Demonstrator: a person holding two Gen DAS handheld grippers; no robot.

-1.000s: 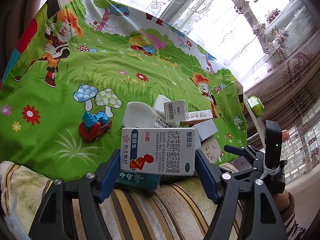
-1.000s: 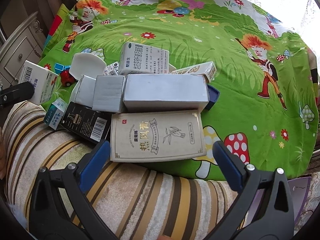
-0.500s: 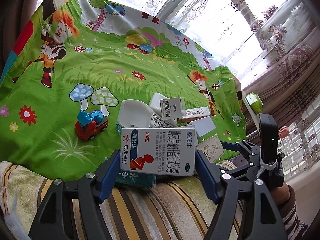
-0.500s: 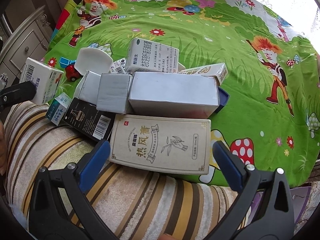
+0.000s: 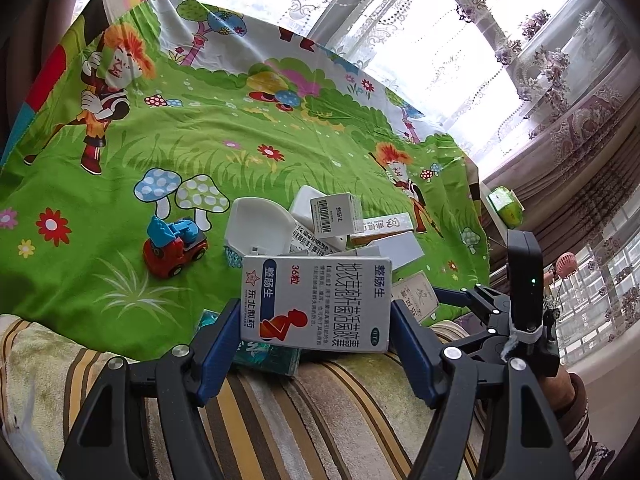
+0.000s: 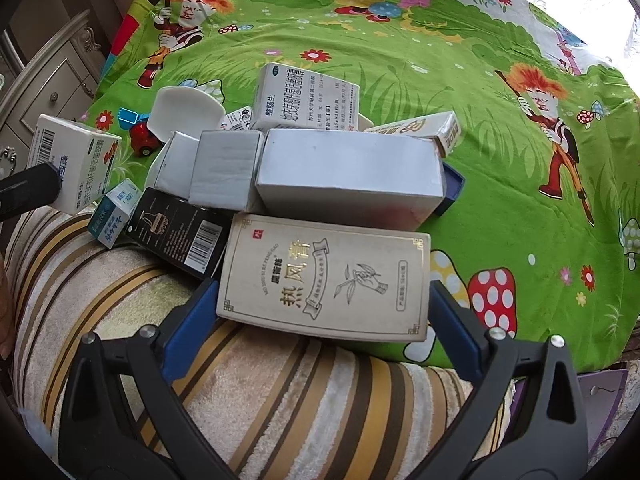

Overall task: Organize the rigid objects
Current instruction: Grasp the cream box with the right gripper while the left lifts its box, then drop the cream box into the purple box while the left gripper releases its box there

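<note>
Left hand-held gripper point(image 5: 310, 338) clamped across the white cardboard medicine carton with blue band point(image 5: 316, 302), lifted clear for sorting; right hand-held gripper point(image 6: 322, 316) straddling the beige flat ointment carton point(image 6: 326, 278), apparently pinching it; grey box pile point(image 6: 348, 178) just beyond.

Left gripper point(image 5: 310, 334) tilted down-forward, blue pads clamped on both ends of white medicine box point(image 5: 316, 302), box lifted between them. Right gripper point(image 6: 324, 316) pitched steeply down, pads flanking beige box point(image 6: 326, 276); contact unclear. Right gripper also visible from left wrist view, person's hand point(image 5: 562, 386) behind it.
</note>
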